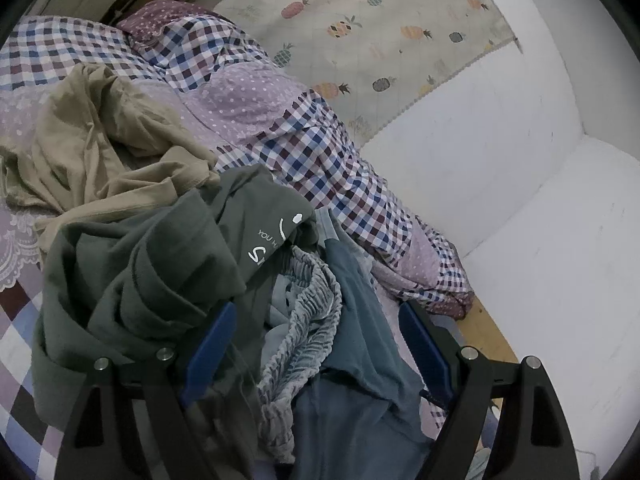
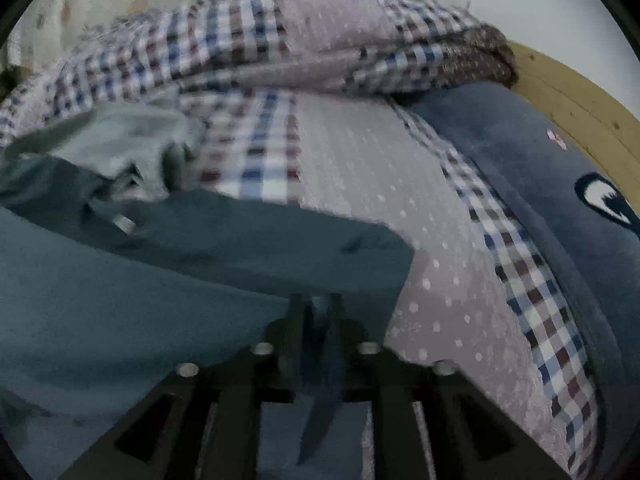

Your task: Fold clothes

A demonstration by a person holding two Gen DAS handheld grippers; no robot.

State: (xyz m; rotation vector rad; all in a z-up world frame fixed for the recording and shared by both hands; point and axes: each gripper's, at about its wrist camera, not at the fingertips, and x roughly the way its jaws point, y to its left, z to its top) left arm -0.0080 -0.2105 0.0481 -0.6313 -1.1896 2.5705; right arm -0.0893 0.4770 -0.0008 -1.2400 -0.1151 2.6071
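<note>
A heap of clothes lies on the bed in the left wrist view: a beige garment, a dark green T-shirt with white print, a grey ribbed waistband and a teal garment. My left gripper hovers open just above the waistband and teal cloth, its blue pads wide apart and gripping nothing. In the blurred right wrist view, the teal garment stretches across the left. My right gripper has its jaws nearly together, pinching the garment's hem at the tips.
A checked and dotted quilt is bunched along the bed's far side, next to a white wall and a pineapple-print cloth. A dark blue plush pillow lies by the wooden bed frame.
</note>
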